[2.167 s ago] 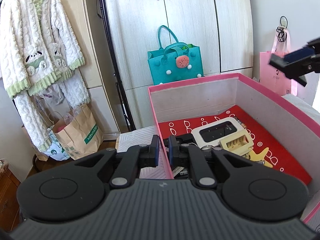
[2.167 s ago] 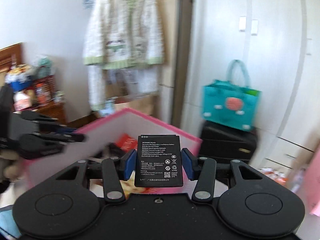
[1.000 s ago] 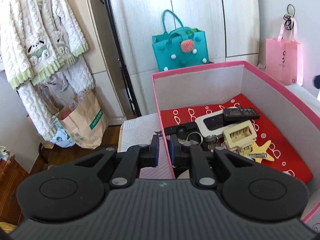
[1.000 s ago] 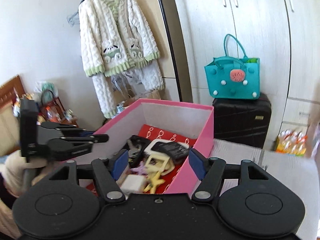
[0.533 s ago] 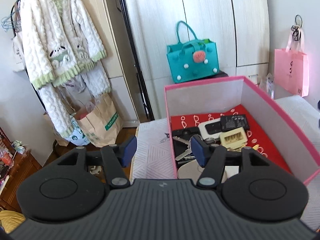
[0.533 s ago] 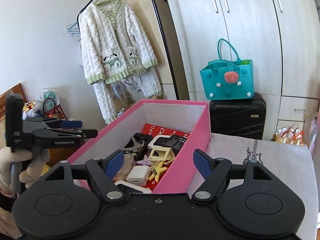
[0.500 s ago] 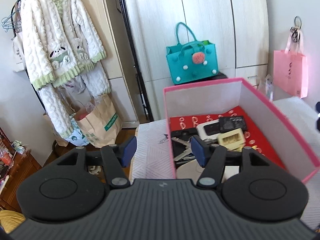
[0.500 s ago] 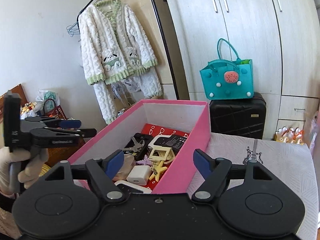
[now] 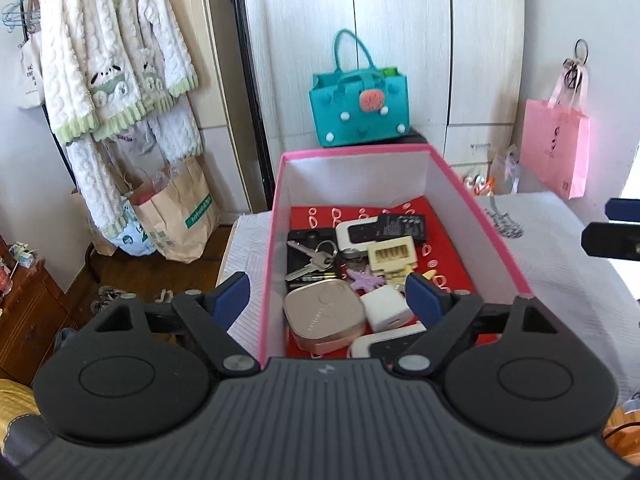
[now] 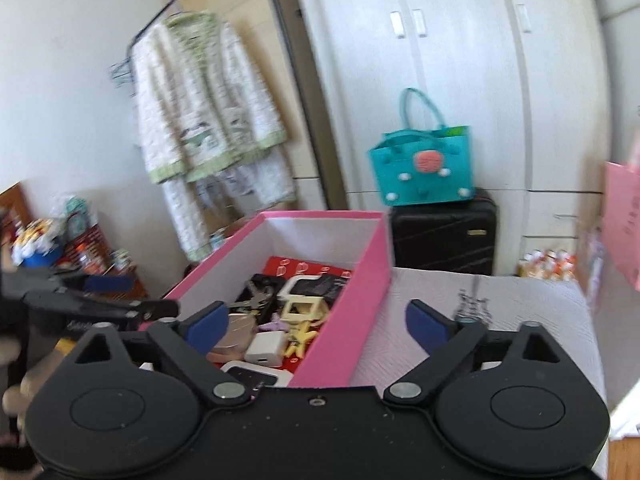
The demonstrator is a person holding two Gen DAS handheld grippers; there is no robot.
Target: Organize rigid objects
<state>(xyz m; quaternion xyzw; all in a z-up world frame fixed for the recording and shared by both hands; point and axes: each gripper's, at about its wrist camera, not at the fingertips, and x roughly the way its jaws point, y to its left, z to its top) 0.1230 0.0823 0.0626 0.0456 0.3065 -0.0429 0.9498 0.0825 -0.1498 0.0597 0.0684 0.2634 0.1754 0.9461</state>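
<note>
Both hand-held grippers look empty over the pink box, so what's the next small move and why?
Probably draw both back from the pink box. The battery already lies inside, and the left hand-held gripper and right hand-held gripper, jaws just opened, hold nothing.

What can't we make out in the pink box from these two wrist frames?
- Left wrist: near end of the pink box is cut off by the left gripper body, so the white device shows only partly.
- Left wrist: battery label print is too small to read.
- Right wrist: motion blur smears the keys and the rest of the contents.
- Right wrist: the right gripper hides the box's near corner.
</note>
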